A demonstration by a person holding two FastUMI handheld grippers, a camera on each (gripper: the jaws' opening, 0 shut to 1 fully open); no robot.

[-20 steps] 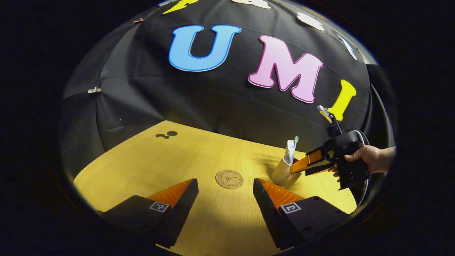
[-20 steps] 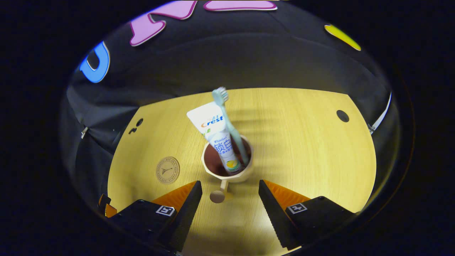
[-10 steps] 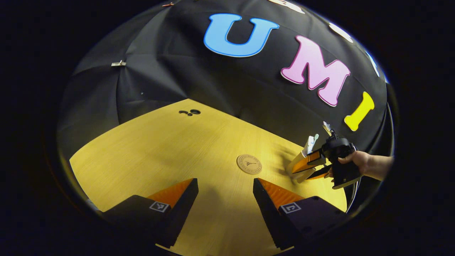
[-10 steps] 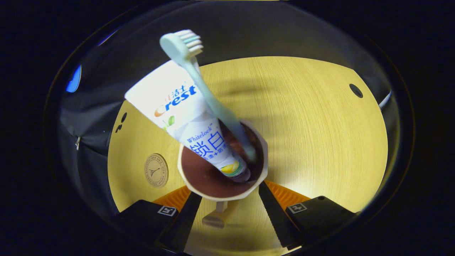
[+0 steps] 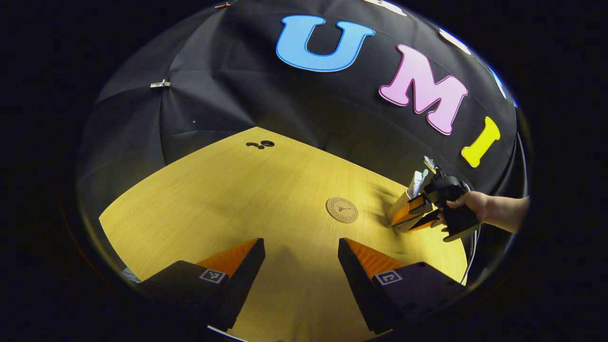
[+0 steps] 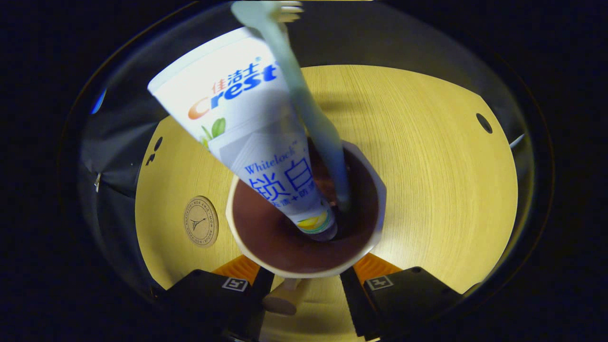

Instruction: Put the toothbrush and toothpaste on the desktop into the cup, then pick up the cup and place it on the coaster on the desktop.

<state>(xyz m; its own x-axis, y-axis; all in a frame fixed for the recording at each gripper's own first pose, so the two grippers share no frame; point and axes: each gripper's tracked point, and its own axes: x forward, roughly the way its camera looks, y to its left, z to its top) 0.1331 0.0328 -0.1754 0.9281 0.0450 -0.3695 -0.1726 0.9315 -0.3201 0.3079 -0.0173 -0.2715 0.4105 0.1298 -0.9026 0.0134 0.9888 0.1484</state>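
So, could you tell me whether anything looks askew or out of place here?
Nothing stands out. The toothpaste and toothbrush lean in the cup, as loose items would, and the coaster lies flat on the table.

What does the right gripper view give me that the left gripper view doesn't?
Right gripper view adds the cup's dark inside, with the toothpaste and toothbrush leaning in it, and its handle between that hand-held gripper's fingers. Left gripper view adds a hand holding the right hand-held gripper at the cup's side, and the left hand-held gripper open over the desktop. Both share the cup, coaster and desktop.
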